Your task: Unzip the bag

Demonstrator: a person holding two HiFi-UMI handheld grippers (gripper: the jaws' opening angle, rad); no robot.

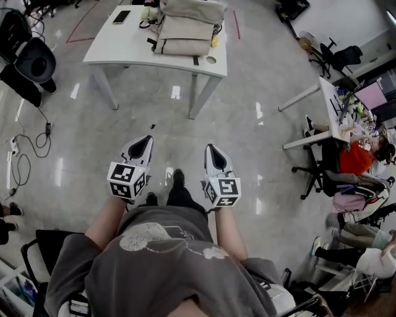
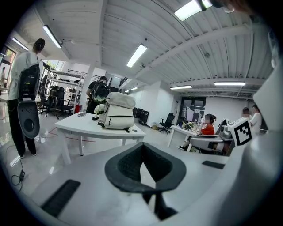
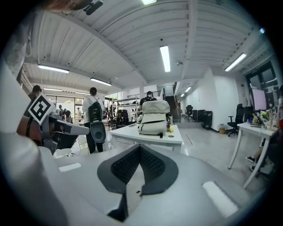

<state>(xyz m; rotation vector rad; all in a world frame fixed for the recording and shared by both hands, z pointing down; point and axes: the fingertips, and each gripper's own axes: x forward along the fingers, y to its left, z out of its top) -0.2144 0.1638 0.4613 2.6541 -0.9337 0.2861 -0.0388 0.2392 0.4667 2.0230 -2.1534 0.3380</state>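
Standing well back from the white table (image 1: 117, 46), the person holds the left gripper (image 1: 142, 143) & right gripper (image 1: 212, 151) low, both pinched tight w/ nothing in them. The cream backpack (image 1: 189, 28) sits on that table, far off, not reached yet. Risks, I think: closed jaws can't catch the small zip pull; a hard tug w/o the other gripper holding the backpack could drag it off the edge.

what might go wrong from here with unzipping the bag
1. The bag stands free on the table; pulling it open may drag or tip it unless one claw steadies it.
2. The phone nearby might get knocked.
3. The left claw and right claw are shut; they must open before gripping.
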